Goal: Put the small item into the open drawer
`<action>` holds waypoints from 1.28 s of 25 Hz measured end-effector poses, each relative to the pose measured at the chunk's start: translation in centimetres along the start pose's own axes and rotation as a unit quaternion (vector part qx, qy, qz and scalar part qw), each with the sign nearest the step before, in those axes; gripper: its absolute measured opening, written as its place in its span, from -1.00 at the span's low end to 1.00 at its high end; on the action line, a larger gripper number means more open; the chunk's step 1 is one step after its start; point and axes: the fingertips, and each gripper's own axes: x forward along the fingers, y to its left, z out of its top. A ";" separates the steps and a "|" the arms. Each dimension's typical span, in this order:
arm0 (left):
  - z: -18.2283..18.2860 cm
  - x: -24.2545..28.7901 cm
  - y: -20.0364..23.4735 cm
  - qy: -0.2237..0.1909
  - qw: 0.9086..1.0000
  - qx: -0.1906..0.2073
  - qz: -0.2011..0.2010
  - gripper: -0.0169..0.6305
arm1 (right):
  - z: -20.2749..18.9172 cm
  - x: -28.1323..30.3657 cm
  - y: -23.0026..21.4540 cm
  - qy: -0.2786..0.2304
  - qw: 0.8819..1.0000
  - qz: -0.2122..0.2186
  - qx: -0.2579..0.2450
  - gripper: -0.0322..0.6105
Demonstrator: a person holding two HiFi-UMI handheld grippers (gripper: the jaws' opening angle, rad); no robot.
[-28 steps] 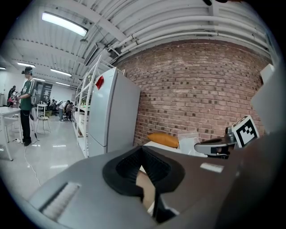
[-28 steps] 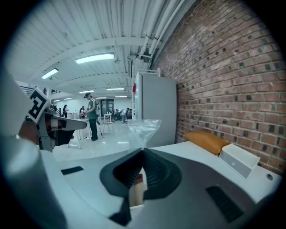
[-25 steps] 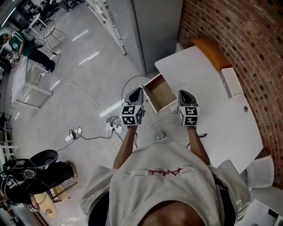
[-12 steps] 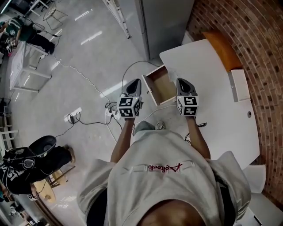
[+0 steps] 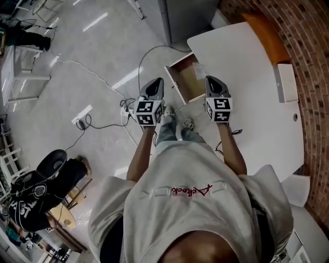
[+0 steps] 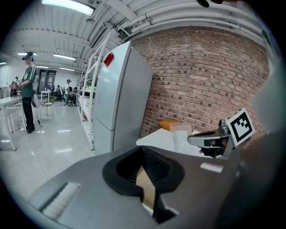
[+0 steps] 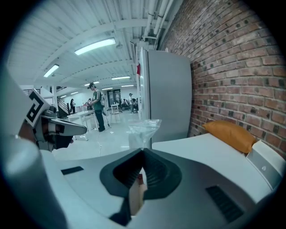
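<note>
The open wooden drawer juts from the left edge of the white table. My right gripper hangs over the drawer's right side, shut on a clear plastic bag that sticks up past its jaws; the bag also shows in the left gripper view. Something small and red shows below the jaws. My left gripper hovers over the floor just left of the drawer. Its jaws meet with nothing seen between them.
An orange cushion and a white box lie on the table by the brick wall. A grey cabinet stands behind the drawer. Cables and a power strip trail over the floor. A person sits at lower left.
The table and drawer have slid upward in the head view, and my feet now show below the grippers. Both grippers keep their places either side of the drawer.
</note>
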 end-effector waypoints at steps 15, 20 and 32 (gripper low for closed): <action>-5.1 5.3 5.8 0.058 0.997 -0.029 -0.031 -0.92 | -5.9 6.9 1.1 0.072 0.997 -0.022 0.025 -0.86; -8.2 5.5 6.3 0.091 0.994 -0.036 -0.039 -0.92 | -9.2 7.5 2.0 0.111 0.993 -0.020 0.040 -0.86; -14.4 6.6 7.4 0.131 0.988 -0.062 -0.044 -0.92 | -16.8 9.6 3.9 0.180 0.982 -0.006 0.052 -0.86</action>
